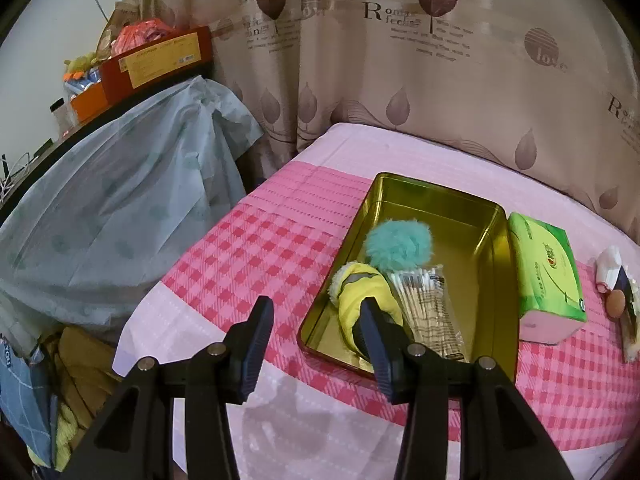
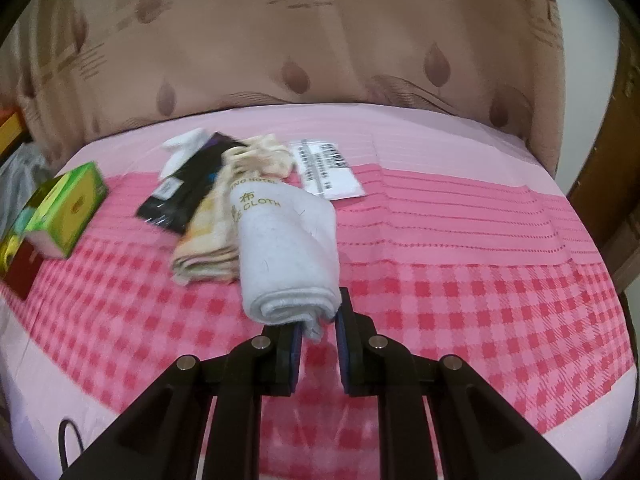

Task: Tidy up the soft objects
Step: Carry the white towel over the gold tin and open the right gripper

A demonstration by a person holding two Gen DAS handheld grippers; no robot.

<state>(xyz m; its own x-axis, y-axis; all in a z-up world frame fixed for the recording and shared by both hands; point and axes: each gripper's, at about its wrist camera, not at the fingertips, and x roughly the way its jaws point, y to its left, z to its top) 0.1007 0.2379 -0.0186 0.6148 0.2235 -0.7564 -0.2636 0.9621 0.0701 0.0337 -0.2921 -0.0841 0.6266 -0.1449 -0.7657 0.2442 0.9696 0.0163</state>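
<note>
A gold tin tray (image 1: pixel 424 196) lies on the pink checked bedsheet. In it are a teal pompom (image 1: pixel 398 242), a yellow fleece-lined mitten (image 1: pixel 362 292) and a pack of cotton swabs (image 1: pixel 426 304). My left gripper (image 1: pixel 316 302) stands open at the tray's near left corner, one finger over the mitten, the other over the sheet, nothing between them. My right gripper (image 2: pixel 318 316) is shut on the near end of a rolled white towel (image 2: pixel 286 236) with gold lettering. The towel leans against a folded beige cloth (image 2: pixel 208 248).
A green tissue pack (image 1: pixel 548 276) lies right of the tray. Beyond the towel are a black packet (image 2: pixel 188 188), white socks (image 2: pixel 184 148) and a labelled white packet (image 2: pixel 328 168). A curtain (image 1: pixel 400 80) hangs behind the bed. A blue plastic cover (image 1: pixel 112 200) drapes furniture to the left.
</note>
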